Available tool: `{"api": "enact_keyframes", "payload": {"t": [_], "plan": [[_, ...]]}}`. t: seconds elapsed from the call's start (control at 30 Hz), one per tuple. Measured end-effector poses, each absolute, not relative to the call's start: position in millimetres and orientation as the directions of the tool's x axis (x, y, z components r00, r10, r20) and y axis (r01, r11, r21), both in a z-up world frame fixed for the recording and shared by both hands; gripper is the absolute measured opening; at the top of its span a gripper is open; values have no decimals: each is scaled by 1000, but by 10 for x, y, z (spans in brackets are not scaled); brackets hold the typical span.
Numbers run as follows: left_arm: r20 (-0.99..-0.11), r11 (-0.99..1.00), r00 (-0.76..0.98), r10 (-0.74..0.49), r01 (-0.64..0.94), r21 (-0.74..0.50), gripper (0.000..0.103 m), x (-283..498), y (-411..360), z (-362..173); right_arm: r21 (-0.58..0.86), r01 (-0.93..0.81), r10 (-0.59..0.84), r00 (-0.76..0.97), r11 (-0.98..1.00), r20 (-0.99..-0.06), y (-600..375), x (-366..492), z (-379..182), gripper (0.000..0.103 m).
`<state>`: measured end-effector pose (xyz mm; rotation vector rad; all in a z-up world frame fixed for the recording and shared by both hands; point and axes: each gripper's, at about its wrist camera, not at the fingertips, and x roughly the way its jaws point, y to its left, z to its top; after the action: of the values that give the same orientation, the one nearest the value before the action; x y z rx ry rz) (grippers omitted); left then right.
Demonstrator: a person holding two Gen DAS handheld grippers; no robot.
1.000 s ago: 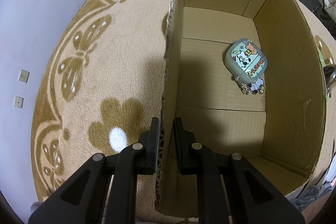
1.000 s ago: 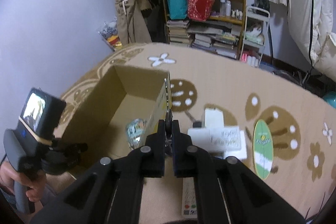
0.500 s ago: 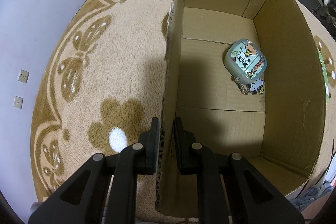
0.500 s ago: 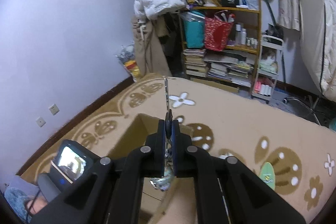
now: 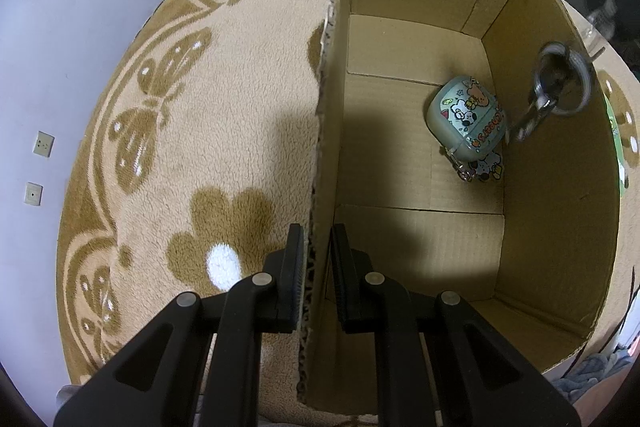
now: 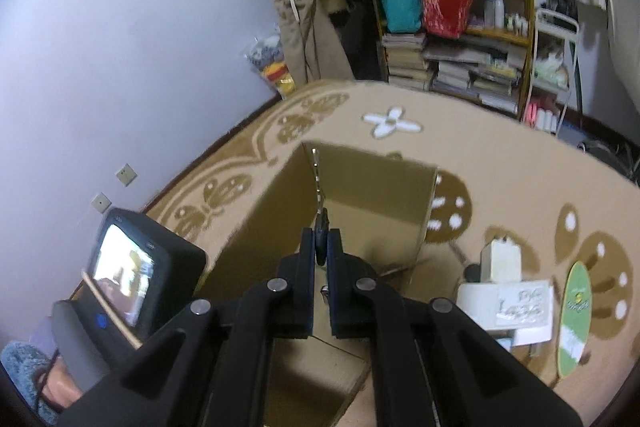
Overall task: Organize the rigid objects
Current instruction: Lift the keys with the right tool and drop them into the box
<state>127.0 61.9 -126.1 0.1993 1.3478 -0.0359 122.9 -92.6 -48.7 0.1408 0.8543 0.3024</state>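
left wrist: our left gripper (image 5: pixel 317 261) pinches the cardboard box (image 5: pixel 556 227) wall; a key ring (image 5: pixel 560 83) dangles above the earbud case (image 5: pixel 468 123). right wrist: our right gripper (image 6: pixel 321 255) pinches the key (image 6: pixel 321 227) over the box; released off-centre, we judge it might strike the case.

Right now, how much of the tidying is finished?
One thing looks done: the cartoon case lies in the cardboard box. The left hand-held gripper straddles the box wall. The right hand-held gripper pinches a key; its key ring dangles over the box. White boxes and a green card wait on the rug.
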Motion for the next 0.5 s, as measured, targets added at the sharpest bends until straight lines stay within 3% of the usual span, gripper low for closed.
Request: {"api": "enact_keyframes", "payload": {"t": [0.27, 0.5], "plan": [[-971, 983, 223, 87, 141, 120, 13, 1267, 635, -1269, 272, -149, 307, 578, 951, -756, -1010, 1314, -760, 7], [-970, 982, 225, 89, 143, 123, 13, 1264, 627, -1274, 183, -151, 237, 585, 971, -776, -977, 1247, -764, 8]]}}
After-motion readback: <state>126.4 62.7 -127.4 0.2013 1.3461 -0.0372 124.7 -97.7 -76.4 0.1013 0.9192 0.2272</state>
